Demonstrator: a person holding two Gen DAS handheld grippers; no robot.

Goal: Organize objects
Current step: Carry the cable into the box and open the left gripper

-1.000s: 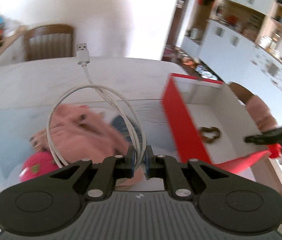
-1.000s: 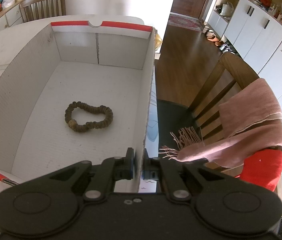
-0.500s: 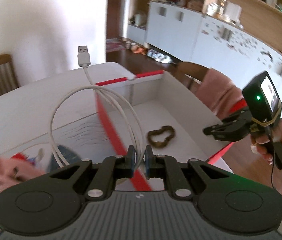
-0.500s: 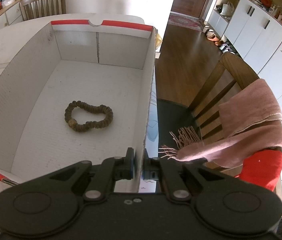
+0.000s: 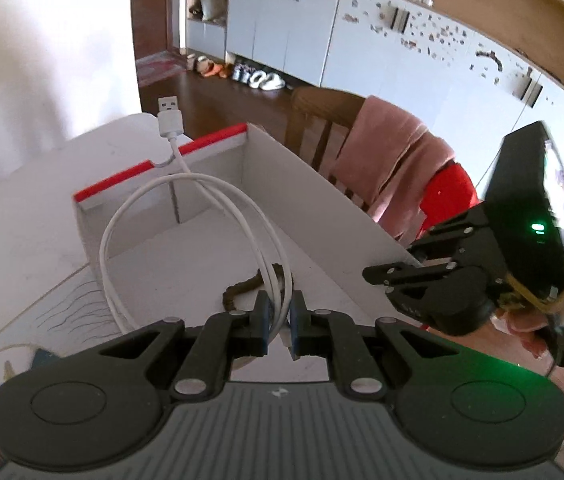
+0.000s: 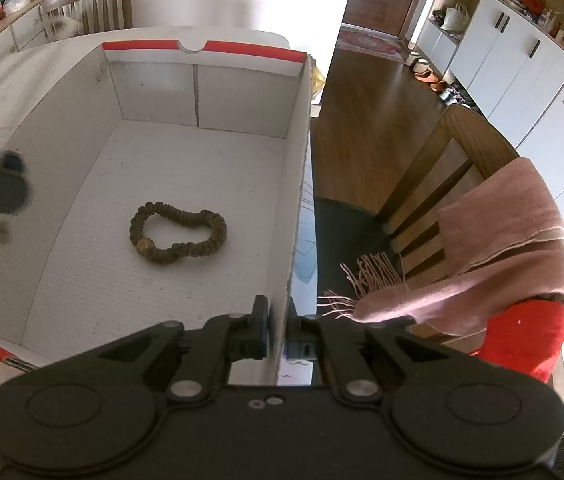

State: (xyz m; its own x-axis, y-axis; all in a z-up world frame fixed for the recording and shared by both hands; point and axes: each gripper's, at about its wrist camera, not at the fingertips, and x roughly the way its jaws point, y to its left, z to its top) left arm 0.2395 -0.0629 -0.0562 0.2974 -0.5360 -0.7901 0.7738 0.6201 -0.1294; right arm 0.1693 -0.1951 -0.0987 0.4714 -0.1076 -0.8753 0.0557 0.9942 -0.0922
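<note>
now the left gripper (image 5: 279, 320) pinched the coiled white usb cable (image 5: 185, 216), loop and plug standing up over the near end of the white box (image 6: 81, 168). right gripper (image 6: 277, 328) was clamped on the box's right wall, steadying it. brown hair tie (image 6: 179, 236) lay mid-floor in the box. judgement: the cable should go down on bare floor left of the tie, released only once the loop sits below the rim; the springy coil could flop over the wall. right grip best kept firm.
</note>
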